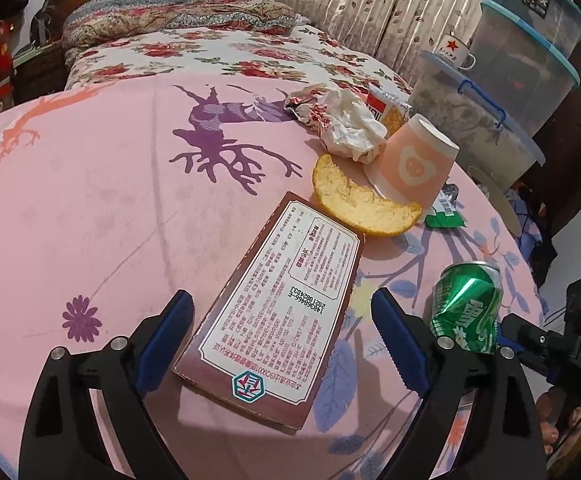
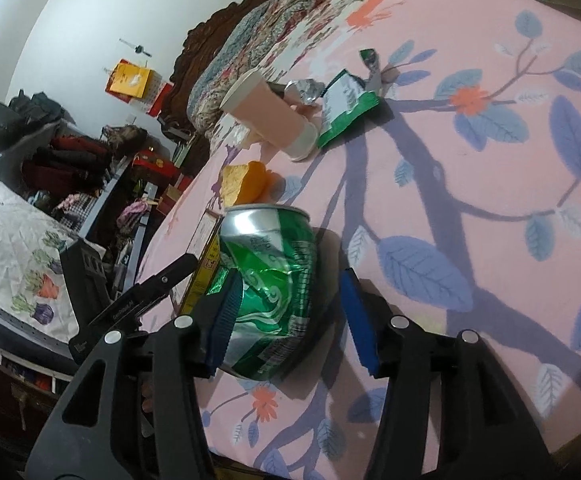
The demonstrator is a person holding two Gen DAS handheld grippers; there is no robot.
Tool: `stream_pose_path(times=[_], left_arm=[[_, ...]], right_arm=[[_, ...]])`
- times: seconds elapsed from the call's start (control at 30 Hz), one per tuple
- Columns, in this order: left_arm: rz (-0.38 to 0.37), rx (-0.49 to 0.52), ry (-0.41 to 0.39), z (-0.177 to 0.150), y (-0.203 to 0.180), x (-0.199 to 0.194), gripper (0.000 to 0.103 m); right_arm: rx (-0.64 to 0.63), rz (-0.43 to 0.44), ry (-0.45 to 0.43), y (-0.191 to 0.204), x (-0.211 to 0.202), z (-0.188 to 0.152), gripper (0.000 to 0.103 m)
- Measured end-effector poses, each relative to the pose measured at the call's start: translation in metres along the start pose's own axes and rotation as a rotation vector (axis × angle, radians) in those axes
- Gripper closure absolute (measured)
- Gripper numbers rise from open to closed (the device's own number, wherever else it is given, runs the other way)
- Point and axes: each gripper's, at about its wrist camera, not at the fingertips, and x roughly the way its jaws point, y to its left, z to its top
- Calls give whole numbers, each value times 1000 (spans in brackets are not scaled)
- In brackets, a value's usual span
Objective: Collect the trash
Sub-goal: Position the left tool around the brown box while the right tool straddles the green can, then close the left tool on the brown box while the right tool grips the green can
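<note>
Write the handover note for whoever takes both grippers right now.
Left gripper: jaws open, straddling the flat brown printed carton, not gripping.
Right gripper: jaws open around the dented green drink can; the right pad is clear of it.
On the pink bedspread: orange peel, tipped pink paper cup, crumpled white wrapper, green snack packet.
Nothing visibly collected; no bin in view.

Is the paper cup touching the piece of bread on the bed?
Touching. In the left wrist view the tipped paper cup rests its rim directly on the piece of bread, with no gap between them.
</note>
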Motion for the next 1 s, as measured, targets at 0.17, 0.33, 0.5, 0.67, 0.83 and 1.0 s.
stream_pose_path(times=[0.17,0.33,0.5,0.67,0.83,1.0], left_arm=[[67,66,4,-4,-10,2,30],[69,92,7,-8,-12,0,36],[-5,76,36,-19,-16,-10,44],[-83,54,69,-27,-24,-15,45],[-182,8,95,-18,-31,-12,45],[-224,74,101,-6,-68,-6,45]], right_arm=[[-53,3,22,14,13,-5,50],[-71,28,33,23,20,-7,50],[-28,119,109,17,33,-7,78],[43,205,119,6,32,-7,83],[75,219,54,-7,11,1,84],[126,199,-30,-35,-19,13,84]])
